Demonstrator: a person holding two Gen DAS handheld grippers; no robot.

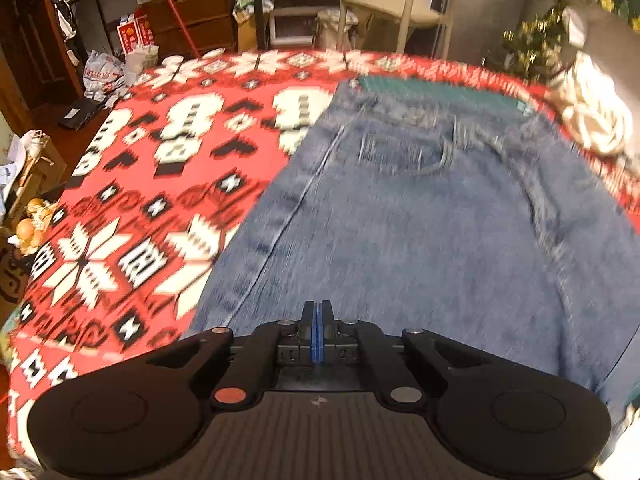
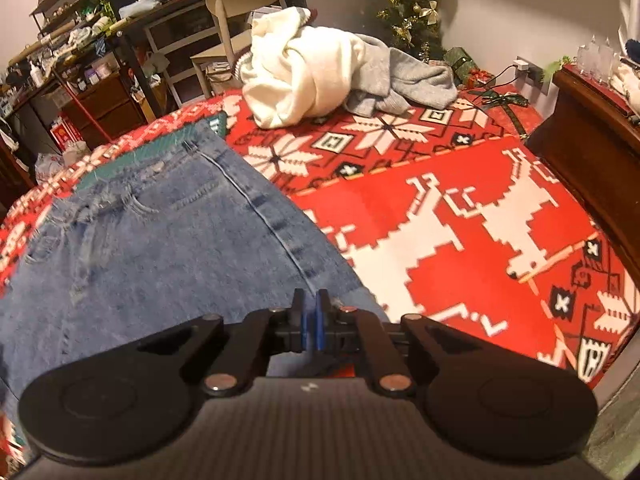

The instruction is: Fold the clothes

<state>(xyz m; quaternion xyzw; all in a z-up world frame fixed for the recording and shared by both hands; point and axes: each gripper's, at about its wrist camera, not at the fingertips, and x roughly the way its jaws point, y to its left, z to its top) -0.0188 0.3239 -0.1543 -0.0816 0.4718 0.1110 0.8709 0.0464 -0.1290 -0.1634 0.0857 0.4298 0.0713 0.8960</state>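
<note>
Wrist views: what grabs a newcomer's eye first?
The jeans spread flat down the middle of the bed, on a loud red and white patterned blanket. Beyond them, at the far edge, sits a heap of white and grey clothes, with a small Christmas tree in the corner behind.

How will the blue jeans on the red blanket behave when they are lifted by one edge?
The jeans look like thick denim with heavy seams, so they will probably drape and sag, not stay flat. They cover much of the blanket, so they are likely fairly heavy. The rough weave should rarely slip.
</note>
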